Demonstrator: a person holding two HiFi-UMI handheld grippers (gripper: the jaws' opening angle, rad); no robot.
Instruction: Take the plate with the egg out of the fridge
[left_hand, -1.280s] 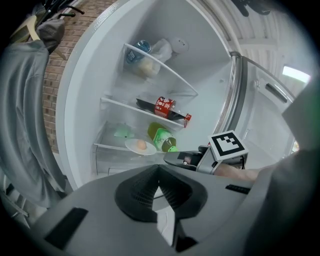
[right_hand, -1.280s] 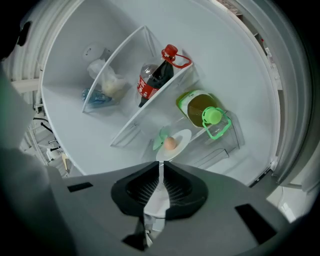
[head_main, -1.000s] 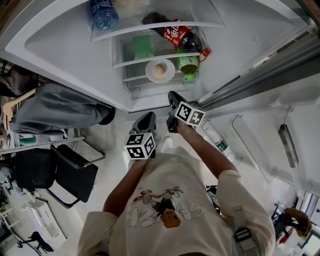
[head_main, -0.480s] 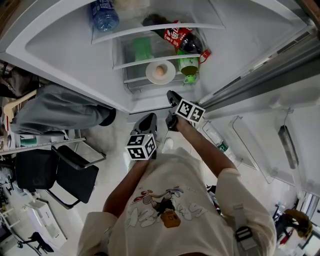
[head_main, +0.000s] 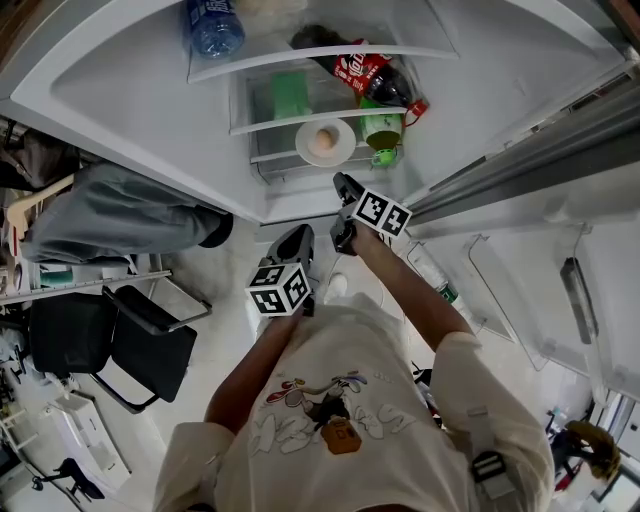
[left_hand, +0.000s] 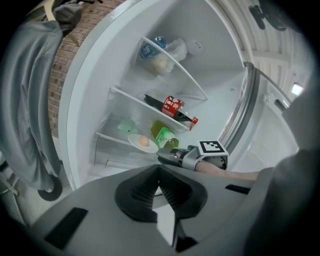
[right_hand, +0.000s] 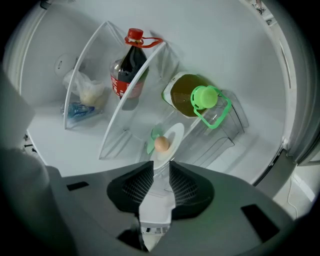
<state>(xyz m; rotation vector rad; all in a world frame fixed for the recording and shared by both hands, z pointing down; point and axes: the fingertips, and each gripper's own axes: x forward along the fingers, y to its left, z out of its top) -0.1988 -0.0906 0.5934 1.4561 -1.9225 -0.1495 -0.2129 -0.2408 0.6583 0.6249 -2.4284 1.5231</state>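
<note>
A white plate (head_main: 326, 150) with a brown egg (head_main: 322, 140) rests on a lower glass shelf of the open fridge. In the right gripper view the plate (right_hand: 173, 136) and egg (right_hand: 161, 144) lie just beyond my right gripper (right_hand: 161, 172). Its jaws have just been opening and stand open with nothing between them. From the head view, the right gripper (head_main: 342, 184) hovers in front of the shelf, short of the plate's near rim. My left gripper (head_main: 296, 240) hangs lower and further back, outside the fridge. Its jaws (left_hand: 159, 172) look shut and empty.
A green-capped oil jug (head_main: 381, 130) stands right beside the plate, and a cola bottle (head_main: 368, 74) lies on the shelf above. A blue water bottle (head_main: 212, 26) sits higher up. The fridge door (head_main: 520, 280) stands open at right. A black chair (head_main: 110, 345) is at left.
The right gripper has edged slightly toward the shelf and rolled a little. The left gripper keeps its place.
</note>
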